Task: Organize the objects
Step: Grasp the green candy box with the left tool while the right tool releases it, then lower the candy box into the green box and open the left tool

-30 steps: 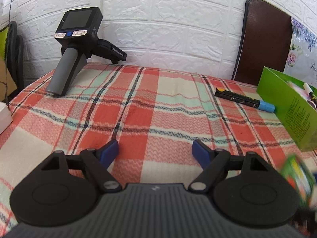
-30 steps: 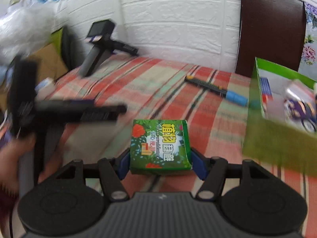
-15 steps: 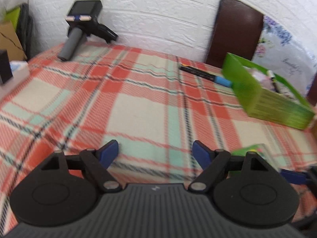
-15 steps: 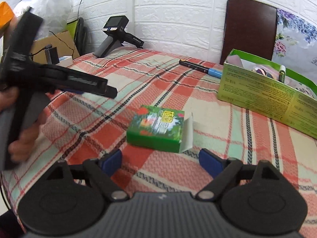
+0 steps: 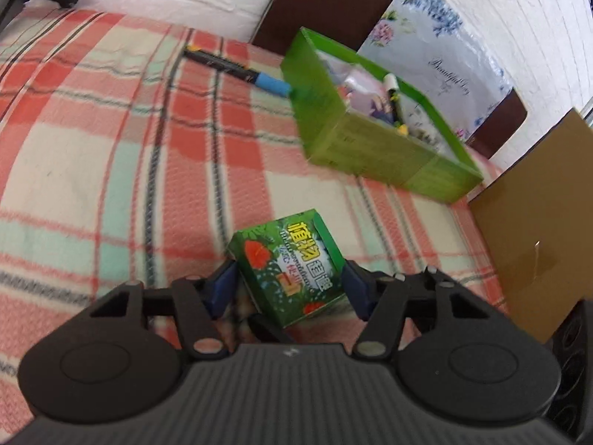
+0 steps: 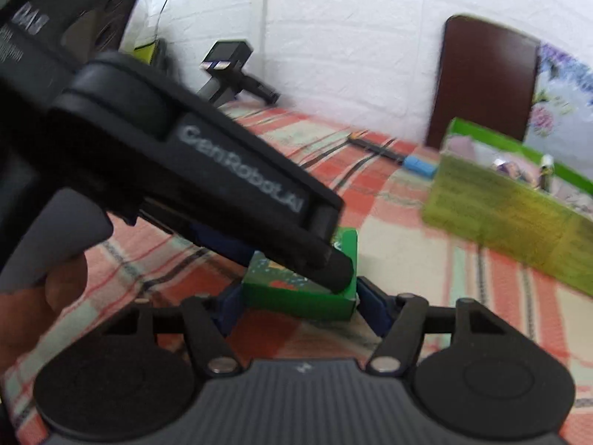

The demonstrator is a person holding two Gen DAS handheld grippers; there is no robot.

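A small green printed box (image 5: 292, 267) lies on the plaid cloth. My left gripper (image 5: 287, 287) has its blue pads on both sides of the box and looks shut on it. In the right wrist view the same box (image 6: 300, 293) sits between the pads of my right gripper (image 6: 298, 298), which also looks closed against it. The left gripper's black body (image 6: 207, 170) crosses that view and covers the box's top. A large green open box (image 5: 374, 137) holding several items stands at the back right. A black marker with a blue cap (image 5: 237, 70) lies beside it.
A spare black handheld gripper (image 6: 233, 70) rests at the far left by the white brick wall. A brown chair back (image 6: 485, 78) stands behind the table. A cardboard panel (image 5: 537, 222) stands at the right edge, next to the green open box.
The right gripper let the small box down on the cloth, drew back, then closed in on it again. The left gripper swung right and closed on the same box.
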